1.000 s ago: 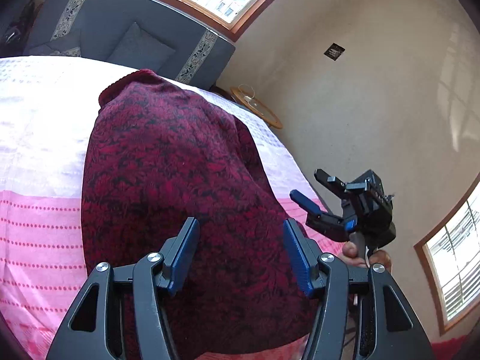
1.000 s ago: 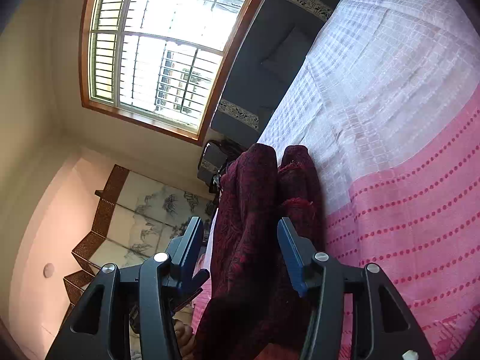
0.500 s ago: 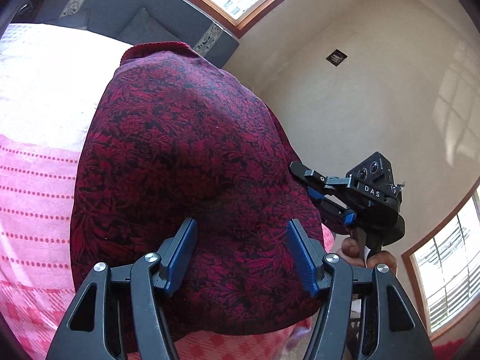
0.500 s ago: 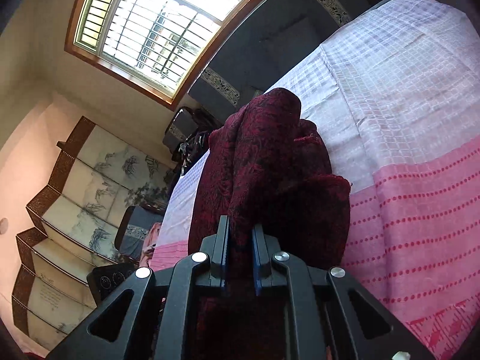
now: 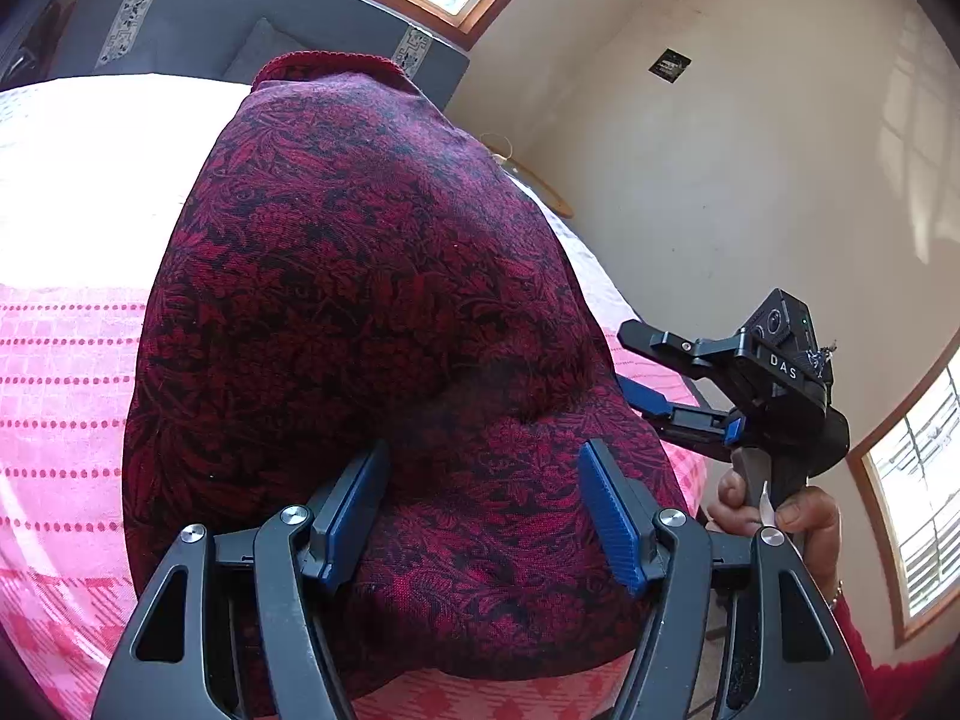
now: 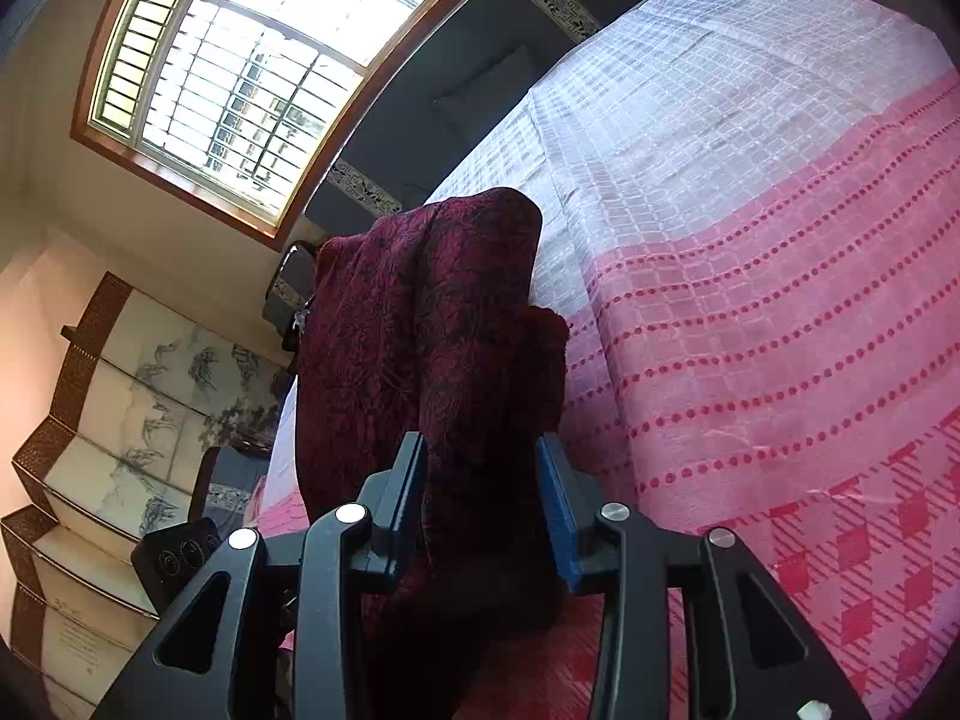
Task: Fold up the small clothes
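Dark red garment bunched on bed, both tongs at its near edge.

Maroon floral-knit garment [image 5: 372,312] lies humped on the pink-and-white checked bedspread [image 5: 60,396]. Left tongs [image 5: 480,510] spread wide, cloth bulging between the blue ribbed pads, no pinch. Right tongs [image 6: 480,504] part-open, straddling a raised fold of the garment [image 6: 432,324]; pads close to or touching the cloth, firm grip cannot be told. Fabric soft, thick, with a ribbed hem at the far end.
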A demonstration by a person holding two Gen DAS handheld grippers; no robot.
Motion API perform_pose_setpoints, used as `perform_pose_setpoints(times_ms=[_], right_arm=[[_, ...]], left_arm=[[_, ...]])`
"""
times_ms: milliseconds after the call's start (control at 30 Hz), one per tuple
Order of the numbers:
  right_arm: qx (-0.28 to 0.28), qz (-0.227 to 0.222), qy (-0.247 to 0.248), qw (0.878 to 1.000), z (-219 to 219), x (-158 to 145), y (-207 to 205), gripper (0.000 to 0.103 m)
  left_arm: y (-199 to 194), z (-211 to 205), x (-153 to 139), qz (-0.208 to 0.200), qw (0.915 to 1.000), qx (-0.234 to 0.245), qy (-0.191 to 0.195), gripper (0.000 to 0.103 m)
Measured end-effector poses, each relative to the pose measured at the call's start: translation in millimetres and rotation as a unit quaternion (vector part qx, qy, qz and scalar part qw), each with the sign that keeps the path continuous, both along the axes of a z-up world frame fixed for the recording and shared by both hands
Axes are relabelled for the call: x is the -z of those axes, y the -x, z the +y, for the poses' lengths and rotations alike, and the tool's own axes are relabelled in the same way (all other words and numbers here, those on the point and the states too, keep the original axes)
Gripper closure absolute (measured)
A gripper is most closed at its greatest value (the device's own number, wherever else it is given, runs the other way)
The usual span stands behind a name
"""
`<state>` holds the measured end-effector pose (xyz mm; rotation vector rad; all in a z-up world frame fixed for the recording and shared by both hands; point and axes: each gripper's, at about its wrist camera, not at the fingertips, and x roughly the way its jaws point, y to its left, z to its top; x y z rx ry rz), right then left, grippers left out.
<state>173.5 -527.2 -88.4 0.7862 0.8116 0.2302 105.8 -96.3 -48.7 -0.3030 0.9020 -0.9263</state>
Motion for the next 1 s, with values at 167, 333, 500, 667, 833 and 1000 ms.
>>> perform_pose_setpoints(times_ms=[167,333,500,667,833,1000], right_arm=[[-0.034,0.029,-0.036,0.998,-1,7,-28,0.028],[-0.059,0.034,0.013,0.998,20,-3,-50,0.080],[-0.094,-0.006,0.030,0.995,44,-29,-70,0.084],[-0.143,-0.114,-0.041,0.982,79,-69,-106,0.087],[-0.103,-0.114,-0.065,0.986,52,-32,-135,0.088],[-0.071,-0.068,-0.081,0.992,14,19,-107,0.088]], left_arm=[[2,-4,0,-0.009,0.9999,-0.001,-0.004,0.036],[8,-2,3,-0.014,0.9999,-0.010,0.003,0.035],[11,14,-5,-0.020,0.9988,-0.036,0.026,0.035],[4,39,-15,-0.028,0.9932,-0.091,0.067,0.035],[-13,30,-7,-0.014,0.9934,-0.097,0.059,0.034],[-12,23,5,-0.012,0.9958,-0.077,0.048,0.034]])
